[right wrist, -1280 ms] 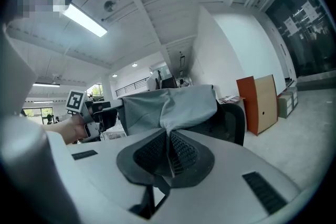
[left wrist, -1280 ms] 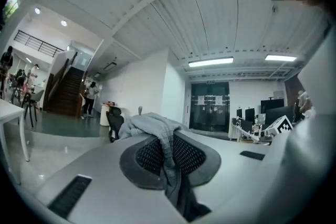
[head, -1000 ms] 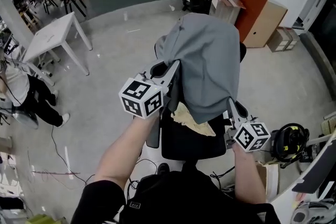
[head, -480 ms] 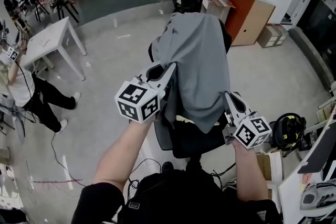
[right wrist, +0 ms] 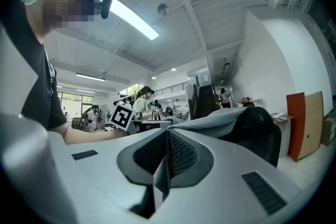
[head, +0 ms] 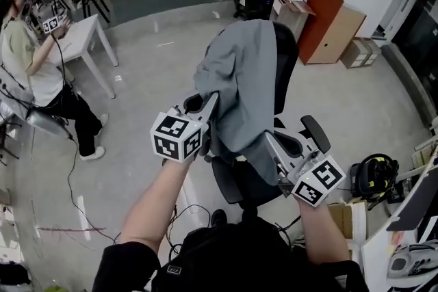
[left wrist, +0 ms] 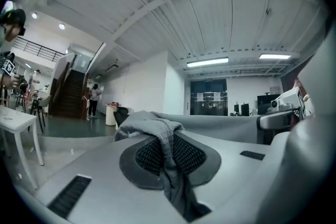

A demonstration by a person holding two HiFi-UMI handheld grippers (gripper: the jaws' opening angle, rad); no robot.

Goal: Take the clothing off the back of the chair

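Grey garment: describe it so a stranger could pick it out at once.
Find the nearer black office chair. Draped over its back hangs the grey garment. It alone is pinched by the left gripper and the right gripper.

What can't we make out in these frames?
- Head view: whether the grey garment is hooked on the chair backrest's top; its folds cover that edge.
- Head view: most of the seat, hidden by garment and right gripper.
- Both gripper views: garment's type; jaws block most of it.
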